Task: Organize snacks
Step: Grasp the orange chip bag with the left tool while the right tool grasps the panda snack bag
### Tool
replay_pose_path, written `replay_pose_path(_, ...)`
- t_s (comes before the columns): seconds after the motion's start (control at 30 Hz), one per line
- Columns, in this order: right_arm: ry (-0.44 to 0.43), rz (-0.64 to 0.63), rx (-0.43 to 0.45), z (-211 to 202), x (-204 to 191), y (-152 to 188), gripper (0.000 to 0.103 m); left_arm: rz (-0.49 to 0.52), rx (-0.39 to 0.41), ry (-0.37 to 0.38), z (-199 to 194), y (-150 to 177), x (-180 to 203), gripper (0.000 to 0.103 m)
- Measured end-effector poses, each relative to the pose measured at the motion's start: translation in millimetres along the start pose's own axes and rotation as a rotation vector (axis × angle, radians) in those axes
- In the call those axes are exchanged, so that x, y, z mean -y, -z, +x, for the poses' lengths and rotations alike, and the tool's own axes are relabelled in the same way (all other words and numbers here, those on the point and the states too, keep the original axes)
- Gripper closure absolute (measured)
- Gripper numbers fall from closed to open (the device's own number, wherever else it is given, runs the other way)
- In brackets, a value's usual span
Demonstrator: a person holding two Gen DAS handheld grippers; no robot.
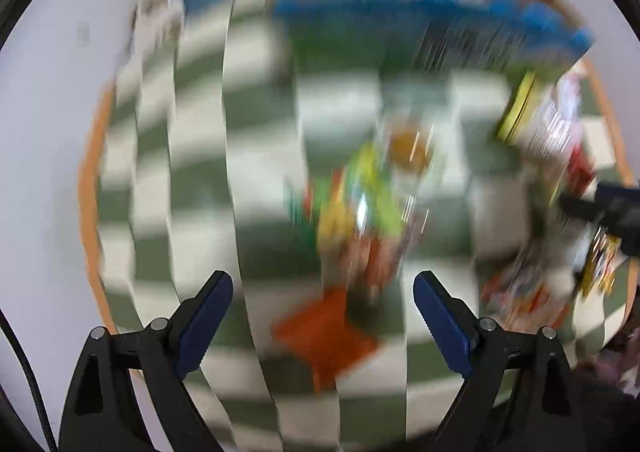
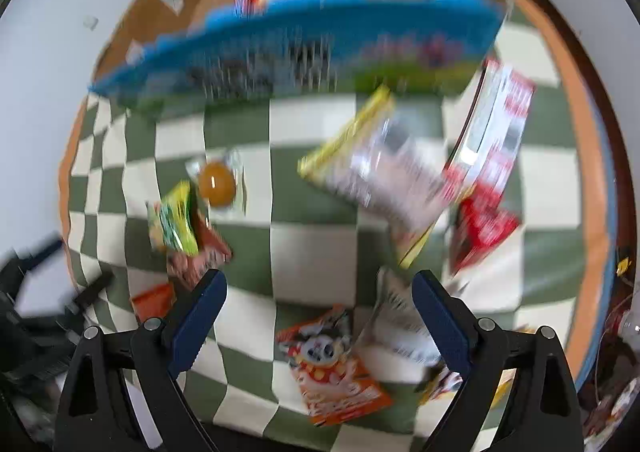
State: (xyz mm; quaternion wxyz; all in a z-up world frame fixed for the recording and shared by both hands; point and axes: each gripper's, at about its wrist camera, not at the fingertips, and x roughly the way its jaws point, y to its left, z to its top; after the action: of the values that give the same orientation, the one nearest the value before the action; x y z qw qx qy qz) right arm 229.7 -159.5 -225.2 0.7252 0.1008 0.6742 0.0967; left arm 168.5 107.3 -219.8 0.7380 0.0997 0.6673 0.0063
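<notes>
Both views are motion-blurred. Snack packets lie scattered on a green-and-white checked cloth (image 2: 312,252). My right gripper (image 2: 320,304) is open and empty above an orange cartoon packet (image 2: 336,376). A large blue packet (image 2: 304,52) lies in front of a cardboard box (image 2: 168,8) that holds a few packets. A yellow-edged silver packet (image 2: 376,168), red packets (image 2: 484,228), a green packet (image 2: 176,224) and a jelly cup (image 2: 216,182) lie around. My left gripper (image 1: 324,304) is open and empty above an orange packet (image 1: 328,332) and a green-yellow packet (image 1: 368,188).
The table has an orange rim (image 2: 580,100) and a white wall behind. The other gripper shows at the left edge of the right wrist view (image 2: 44,292) and at the right edge of the left wrist view (image 1: 600,208).
</notes>
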Motion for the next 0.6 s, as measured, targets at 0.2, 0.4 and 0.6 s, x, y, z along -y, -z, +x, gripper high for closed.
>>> replay_pose_path(0.2,0.018,-0.057,-0.143,40,-13,19,0.007,-0.295,-0.217,0.14,73,42,-40,0.01)
replay_pose_path(0.4,0.102,-0.197,-0.304,84,-31,47,0.008,-0.397,-0.247,0.163,100,42,-47,0.01)
replay_pose_path(0.6,0.21,-0.261,-0.361,118,-28,75,0.034,-0.399,-0.257,0.146,116,44,-42,0.029)
